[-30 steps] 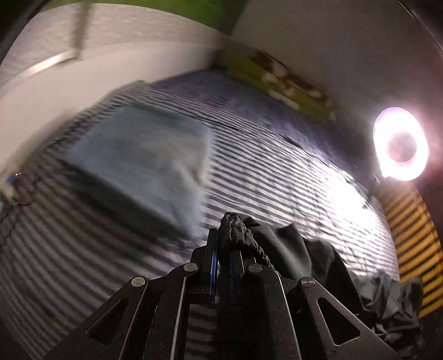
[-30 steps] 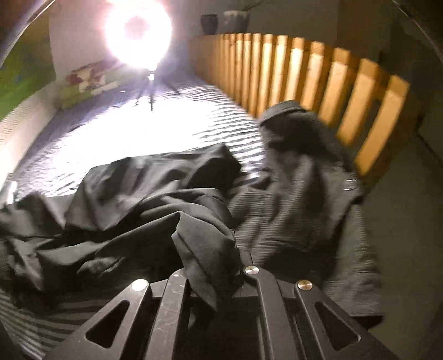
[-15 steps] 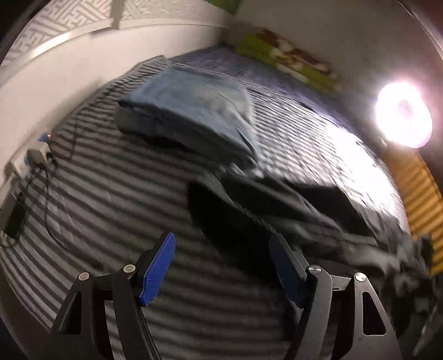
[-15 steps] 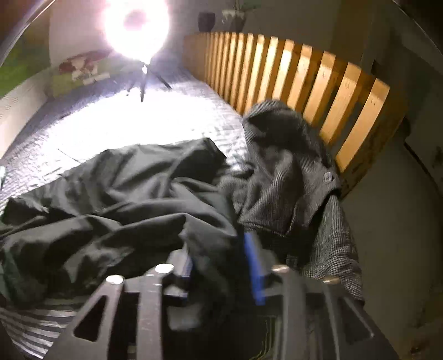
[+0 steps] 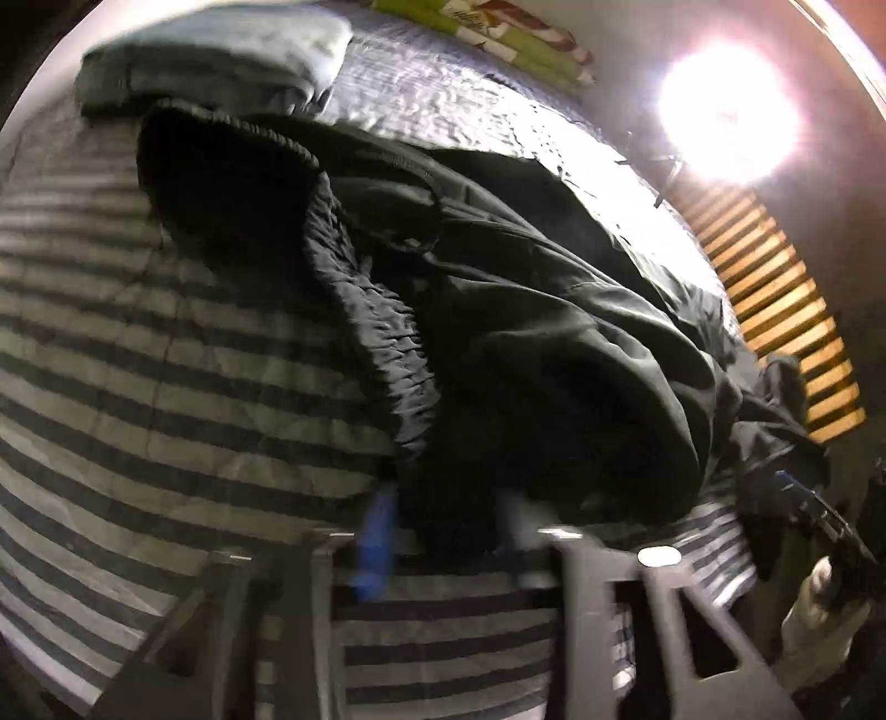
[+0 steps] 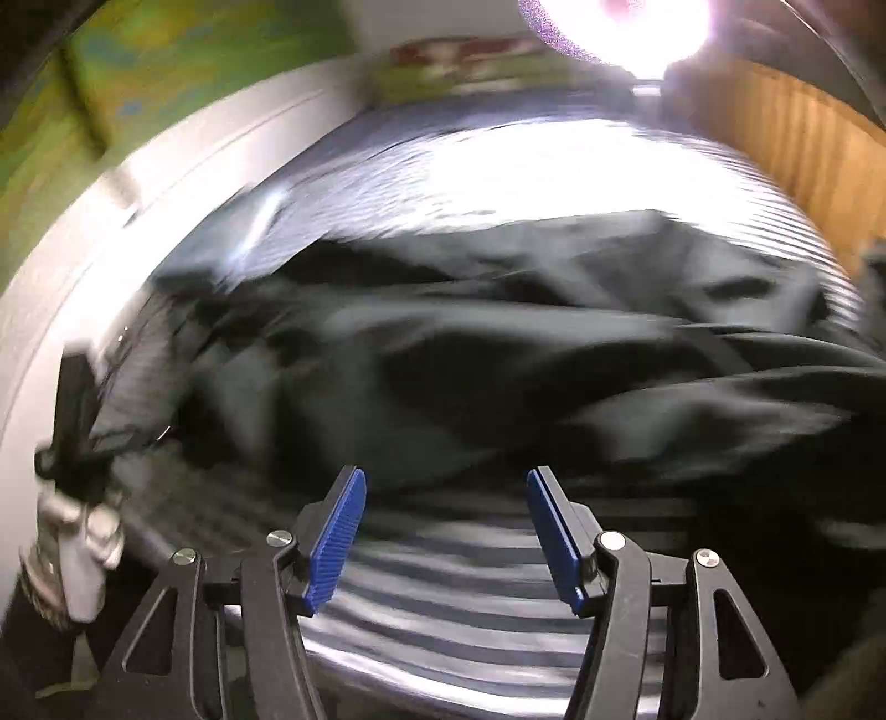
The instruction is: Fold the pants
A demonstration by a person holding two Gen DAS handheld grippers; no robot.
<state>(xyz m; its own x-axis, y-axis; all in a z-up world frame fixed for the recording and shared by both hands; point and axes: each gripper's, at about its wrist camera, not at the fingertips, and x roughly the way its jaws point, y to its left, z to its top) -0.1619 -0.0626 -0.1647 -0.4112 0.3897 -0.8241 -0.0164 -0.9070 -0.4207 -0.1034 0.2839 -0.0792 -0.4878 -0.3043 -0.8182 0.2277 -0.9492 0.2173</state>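
I note a striped bedsheet (image 5: pixel 183 354) under everything, a folded blue towel (image 5: pixel 221 50) at the far end, a bright ring lamp (image 5: pixel 728 113), and a wooden slatted rail (image 5: pixel 786 310) alongside.

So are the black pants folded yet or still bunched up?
Still bunched up. The black pants lie in a rumpled heap on the striped bed, waistband crumpled and fabric in loose ridges, with no flat, squared fold visible.

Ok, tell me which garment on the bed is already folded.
The light blue garment at the far corner of the striped bed: it lies as a flat folded stack, while the black pants sprawl crumpled.
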